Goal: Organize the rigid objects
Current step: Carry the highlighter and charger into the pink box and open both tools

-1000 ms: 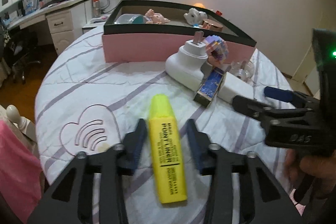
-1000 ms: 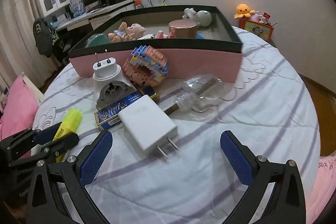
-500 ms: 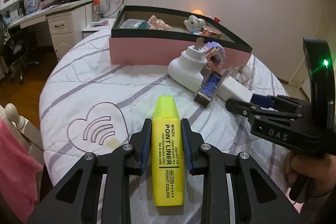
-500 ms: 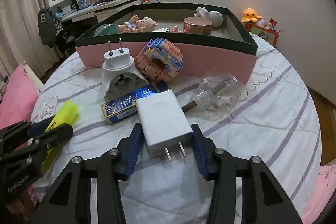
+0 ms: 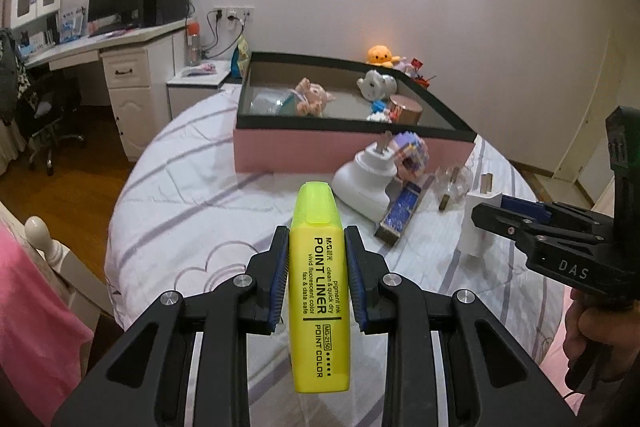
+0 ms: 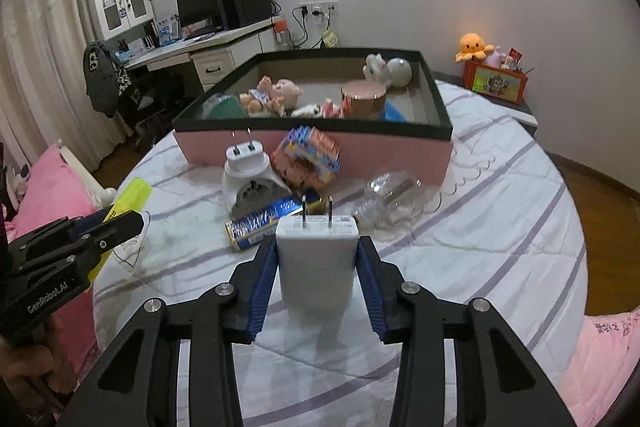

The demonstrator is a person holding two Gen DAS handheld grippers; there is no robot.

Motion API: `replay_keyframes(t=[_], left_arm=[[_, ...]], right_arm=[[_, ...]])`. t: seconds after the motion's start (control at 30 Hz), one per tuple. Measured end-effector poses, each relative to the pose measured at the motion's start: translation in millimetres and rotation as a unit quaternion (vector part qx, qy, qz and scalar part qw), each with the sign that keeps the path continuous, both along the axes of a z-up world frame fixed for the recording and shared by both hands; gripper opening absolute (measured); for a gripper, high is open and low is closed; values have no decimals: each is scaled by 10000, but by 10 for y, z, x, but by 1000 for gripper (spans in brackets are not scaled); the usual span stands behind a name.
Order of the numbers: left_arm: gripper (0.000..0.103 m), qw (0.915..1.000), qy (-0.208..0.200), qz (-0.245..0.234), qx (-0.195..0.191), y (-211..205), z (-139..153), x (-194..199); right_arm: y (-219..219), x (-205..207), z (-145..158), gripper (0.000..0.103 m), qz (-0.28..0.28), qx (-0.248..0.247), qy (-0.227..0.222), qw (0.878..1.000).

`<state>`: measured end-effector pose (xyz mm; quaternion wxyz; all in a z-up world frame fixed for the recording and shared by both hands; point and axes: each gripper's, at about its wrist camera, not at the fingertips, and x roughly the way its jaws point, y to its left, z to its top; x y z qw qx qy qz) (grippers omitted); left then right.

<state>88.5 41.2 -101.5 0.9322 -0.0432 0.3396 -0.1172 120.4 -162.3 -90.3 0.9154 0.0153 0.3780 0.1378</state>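
both grippers loaded, box not yet reached

left wrist view: left gripper (image 5: 318, 269) is clamped on the yellow highlighter (image 5: 319, 291), lifted off the bedspread (image 5: 192, 203); it reads "point liner", "pigment ink", "mg-2150". the pink box (image 5: 344, 151), far, already holds toys. right wrist view: right gripper (image 6: 316, 277), jaws just closing, pinches the white charger (image 6: 316, 263), prongs pointing away. the round plug adapter (image 6: 250, 179), block toy (image 6: 308, 159), blue pack (image 6: 260, 223) and clear bottle (image 6: 390, 199) are left near the box. the left tool reads "genrobot.ai".
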Motion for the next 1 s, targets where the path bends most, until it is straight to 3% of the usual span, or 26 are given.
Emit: replay_keyframes(t=[0.33,0.63,1.0], left_arm=[[27,9999,-144,0,15,6,121,14],[27,9983,-583,-11,47,-1,512,167],[27,9957,-928,-49,47,-108,996,966]], right_arm=[[-18,-16,22,41,10,27,-43,10000],[-22,20,352,41,46,38,-427,9991],[-124,681,931,41,107,148,-886,9959]])
